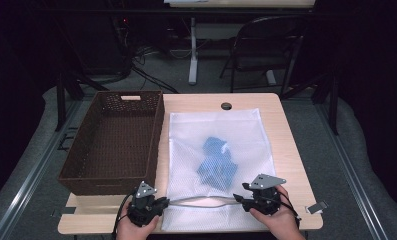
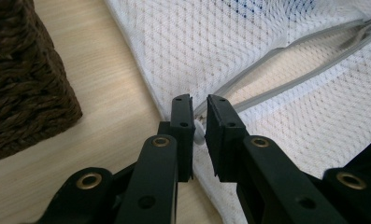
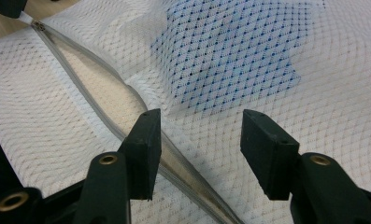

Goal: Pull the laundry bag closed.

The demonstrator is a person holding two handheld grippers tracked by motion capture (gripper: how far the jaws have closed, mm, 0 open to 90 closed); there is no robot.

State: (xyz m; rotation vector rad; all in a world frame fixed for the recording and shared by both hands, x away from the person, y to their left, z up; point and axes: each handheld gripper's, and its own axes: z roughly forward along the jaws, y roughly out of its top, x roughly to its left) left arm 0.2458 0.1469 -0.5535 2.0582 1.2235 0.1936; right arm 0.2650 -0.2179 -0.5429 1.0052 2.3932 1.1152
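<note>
White mesh bag (image 1: 217, 165): left gripper (image 2: 199, 123) pinches its zipper-end corner (hold it taut toward 9 o'clock) while right gripper (image 3: 199, 140), fingers apart, takes the open zipper

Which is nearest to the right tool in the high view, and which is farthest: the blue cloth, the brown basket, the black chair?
From the right tool:
1. Blue cloth, inside the mesh bag, just beyond the tool.
2. Brown basket, on the table's left side.
3. Black chair, on the floor behind the table.

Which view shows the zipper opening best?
Right gripper view: the zipper gapes wide, wood visible through it. The left gripper view shows its corner end beyond the jaws. The high view shows a thin grey arc.
</note>
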